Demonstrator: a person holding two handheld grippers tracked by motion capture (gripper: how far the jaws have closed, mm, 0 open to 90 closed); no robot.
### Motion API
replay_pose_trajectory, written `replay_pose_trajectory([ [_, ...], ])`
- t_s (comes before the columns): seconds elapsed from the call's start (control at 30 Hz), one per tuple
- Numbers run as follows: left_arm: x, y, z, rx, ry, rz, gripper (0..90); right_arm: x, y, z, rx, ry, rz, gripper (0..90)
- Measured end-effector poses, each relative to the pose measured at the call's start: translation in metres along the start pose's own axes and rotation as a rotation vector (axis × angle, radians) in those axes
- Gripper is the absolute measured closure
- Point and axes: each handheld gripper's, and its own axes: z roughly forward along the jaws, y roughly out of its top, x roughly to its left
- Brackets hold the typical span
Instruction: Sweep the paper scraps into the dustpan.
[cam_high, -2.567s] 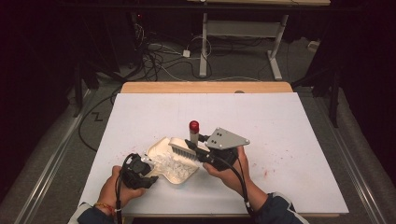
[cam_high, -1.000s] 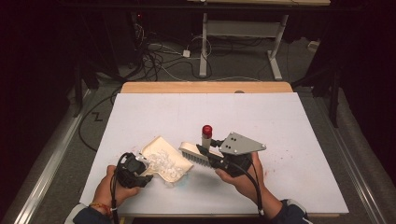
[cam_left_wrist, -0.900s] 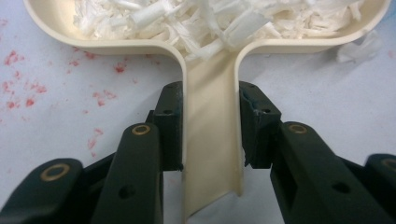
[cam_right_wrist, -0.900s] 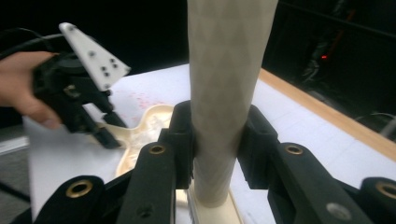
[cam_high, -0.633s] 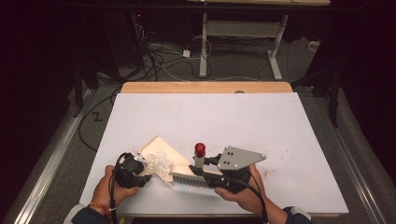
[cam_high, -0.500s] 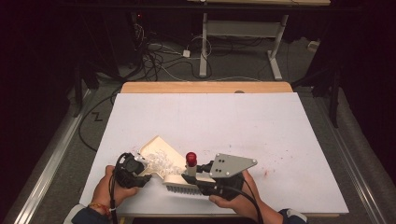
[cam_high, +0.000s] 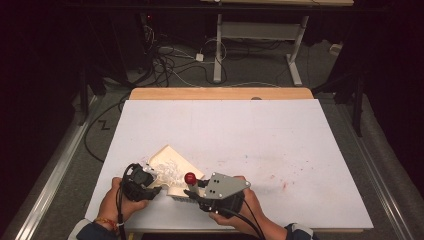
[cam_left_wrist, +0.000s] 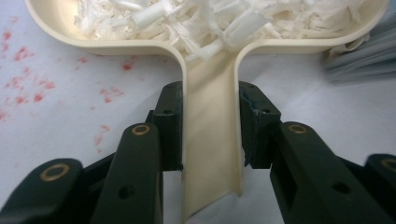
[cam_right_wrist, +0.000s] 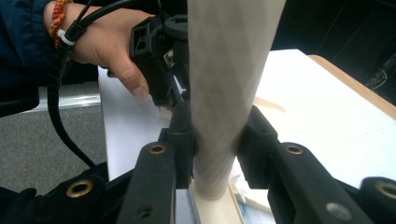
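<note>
High view: dustpan (cam_high: 170, 165) with white shreds (cam_high: 167, 167) sits at the worktop (cam_high: 250, 135) near edge, around 7 o'clock. Left gripper (cam_high: 145, 185) on its handle, right gripper (cam_high: 200, 192) just beside at 3 o'clock, holding a brush (cam_high: 189, 186) with a red knob on top

Left gripper view: jaws clamped on the cream dustpan handle (cam_left_wrist: 211, 140), pan at 12 o'clock full of shreds (cam_left_wrist: 210, 18); red specks on the worktop (cam_left_wrist: 56, 116)

Right gripper view: jaws gripping the brush handle (cam_right_wrist: 224, 93), upright; person's left hand (cam_right_wrist: 107, 51) at 11 o'clock
</note>
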Motion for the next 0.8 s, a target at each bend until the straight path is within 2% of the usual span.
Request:
replay_pose_trajectory([
  [0.17, 0.006, -0.005, -0.004, -0.021, 0.004, -0.031, 63.0, -0.007, -0.002, -0.006, 0.016, -0.032, 0.006, 70.7],
  [0.4, 0.015, -0.013, -0.009, -0.023, 0.01, -0.061, 63.0, -0.019, -0.007, -0.015, 0.037, -0.082, 0.015, 70.7],
  [0.53, 0.015, -0.017, -0.01, -0.017, 0.007, -0.057, 63.1, -0.027, -0.01, -0.02, 0.048, -0.096, 0.026, 70.6],
  [0.8, 0.011, -0.022, -0.014, -0.006, 0.011, -0.028, 63.1, -0.046, -0.015, -0.025, 0.052, -0.157, 0.062, 70.7],
])
